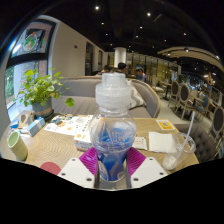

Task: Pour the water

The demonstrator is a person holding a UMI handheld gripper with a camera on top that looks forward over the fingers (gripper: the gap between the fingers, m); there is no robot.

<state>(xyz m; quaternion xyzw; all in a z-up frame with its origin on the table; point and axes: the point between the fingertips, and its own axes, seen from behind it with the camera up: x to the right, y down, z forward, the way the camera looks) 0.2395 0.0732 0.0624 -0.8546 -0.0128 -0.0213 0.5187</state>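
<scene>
The gripper (112,168) clamps an upright water bottle (114,125) between its pads, lifted over the table (60,150); pouring into the far-right glass (181,150) seems not yet begun.

The plastic bottle (113,135) stands between the fingers of the tool (112,172), filling the way toward 12 o'clock. At 2 o'clock a glass with a straw (181,148) blocks that side, near a white napkin (160,142). At 10 o'clock lie a cup (17,145), a potted plant (40,92) and a printed sheet (70,125). Bare tabletop (55,152) lies open between cup and bottle.
</scene>
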